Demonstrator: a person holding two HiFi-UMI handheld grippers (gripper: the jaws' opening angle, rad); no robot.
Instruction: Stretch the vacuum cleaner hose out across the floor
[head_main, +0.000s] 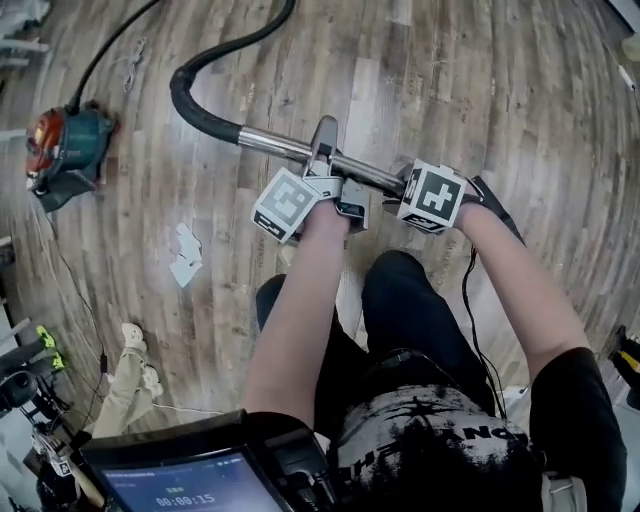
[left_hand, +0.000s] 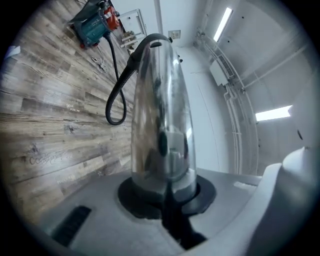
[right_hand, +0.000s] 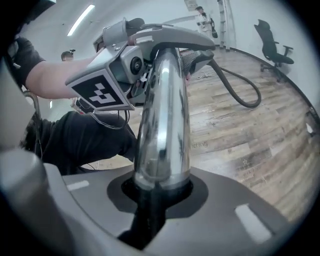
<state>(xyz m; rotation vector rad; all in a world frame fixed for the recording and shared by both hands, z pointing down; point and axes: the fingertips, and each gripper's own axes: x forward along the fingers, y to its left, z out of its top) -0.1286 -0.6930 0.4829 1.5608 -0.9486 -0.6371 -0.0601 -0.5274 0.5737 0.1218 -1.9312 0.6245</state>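
Head view: fingers (head_main: 324, 135) of left gripper (head_main: 326, 162) and right gripper (head_main: 399, 186) clench the chrome wand (head_main: 278, 146), its hose (head_main: 188, 98) end pointing left.

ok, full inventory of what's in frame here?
vacuum cleaner: 1, teal and red, on the floor at far left
hose: 1, black, curving off the tube's end
tube: 1, chrome, across both grippers
paper scrap: 1, white, on the floor left of the person
office chair: 1, black, far side of the room
floor: 1, grey-brown wood planks
screen: 1, lit, bottom of head view
left gripper: 1, grey, shut on tube
right gripper: 1, grey, shut on tube
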